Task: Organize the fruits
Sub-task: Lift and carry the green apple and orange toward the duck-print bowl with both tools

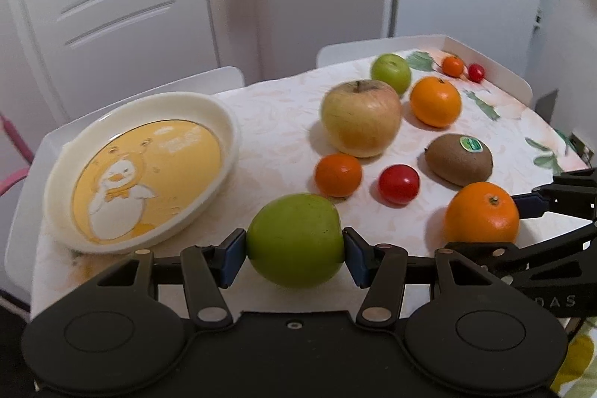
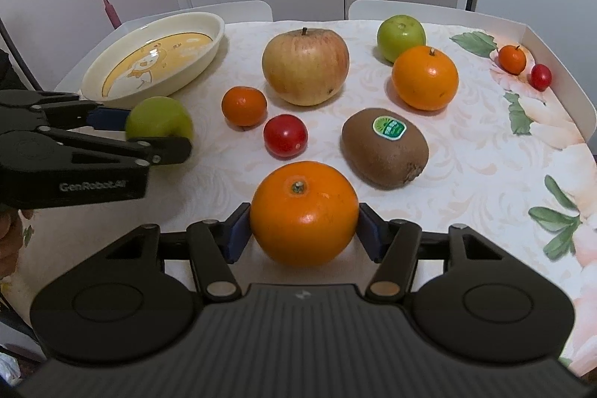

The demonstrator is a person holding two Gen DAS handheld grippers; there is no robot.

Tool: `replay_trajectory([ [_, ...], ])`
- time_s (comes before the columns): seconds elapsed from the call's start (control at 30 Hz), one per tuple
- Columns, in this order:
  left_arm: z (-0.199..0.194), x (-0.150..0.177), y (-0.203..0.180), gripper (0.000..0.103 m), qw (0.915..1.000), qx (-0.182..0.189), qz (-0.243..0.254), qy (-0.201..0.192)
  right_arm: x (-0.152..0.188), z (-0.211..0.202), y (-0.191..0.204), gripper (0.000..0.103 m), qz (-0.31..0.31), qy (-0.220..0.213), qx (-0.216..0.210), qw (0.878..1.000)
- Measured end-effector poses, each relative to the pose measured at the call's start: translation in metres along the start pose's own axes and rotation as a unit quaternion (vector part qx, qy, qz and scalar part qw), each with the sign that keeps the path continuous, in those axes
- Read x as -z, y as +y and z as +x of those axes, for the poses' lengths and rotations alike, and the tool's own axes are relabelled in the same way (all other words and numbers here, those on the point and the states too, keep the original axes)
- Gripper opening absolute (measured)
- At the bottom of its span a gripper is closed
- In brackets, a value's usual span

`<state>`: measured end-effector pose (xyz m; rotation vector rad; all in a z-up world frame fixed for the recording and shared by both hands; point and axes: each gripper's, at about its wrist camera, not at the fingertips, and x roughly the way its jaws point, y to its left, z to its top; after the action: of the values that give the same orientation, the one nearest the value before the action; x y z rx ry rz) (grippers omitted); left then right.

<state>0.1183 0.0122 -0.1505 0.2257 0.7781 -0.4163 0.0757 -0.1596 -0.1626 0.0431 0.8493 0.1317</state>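
Note:
My left gripper [image 1: 294, 248] is shut on a green apple [image 1: 294, 237], a blue pad pressed to each side, just right of the duck-print plate [image 1: 224, 122]. The right wrist view shows the same gripper [image 2: 156, 133] holding that apple [image 2: 158, 116] in front of the plate [image 2: 209, 21]. My right gripper [image 2: 304, 230] is shut on an orange [image 2: 304, 211] near the table's front edge, with both pads touching its sides. In the left wrist view that gripper [image 1: 488, 226] and orange [image 1: 481, 211] sit at the right.
On the floral tablecloth [image 2: 466, 152] lie a large yellow-red apple [image 2: 306, 66], a kiwi [image 2: 384, 148], a second orange [image 2: 425, 77], another green apple [image 2: 401, 32], a tangerine [image 2: 244, 105] and a cherry tomato [image 2: 285, 135]. A small tangerine [image 2: 512, 59] and tomato [image 2: 541, 76] sit far right. White chair backs [image 2: 429, 10] stand behind.

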Motion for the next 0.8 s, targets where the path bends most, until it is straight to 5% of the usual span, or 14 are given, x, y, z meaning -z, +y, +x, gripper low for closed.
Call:
replay_trajectory([
  [0.3,-0.028,-0.012,0.018,0.059,0.9982,-0.019,-0.057,-0.006,-0.026,-0.016,0.000,0.074,-0.006,-0.005,-0.005,1.000],
  [0.8,-0.077,-0.064,0.067,0.059,0.9888,-0.081,-0.116,-0.049,-0.117,-0.039,0.029,0.074,-0.042,-0.039,-0.049,0.997],
])
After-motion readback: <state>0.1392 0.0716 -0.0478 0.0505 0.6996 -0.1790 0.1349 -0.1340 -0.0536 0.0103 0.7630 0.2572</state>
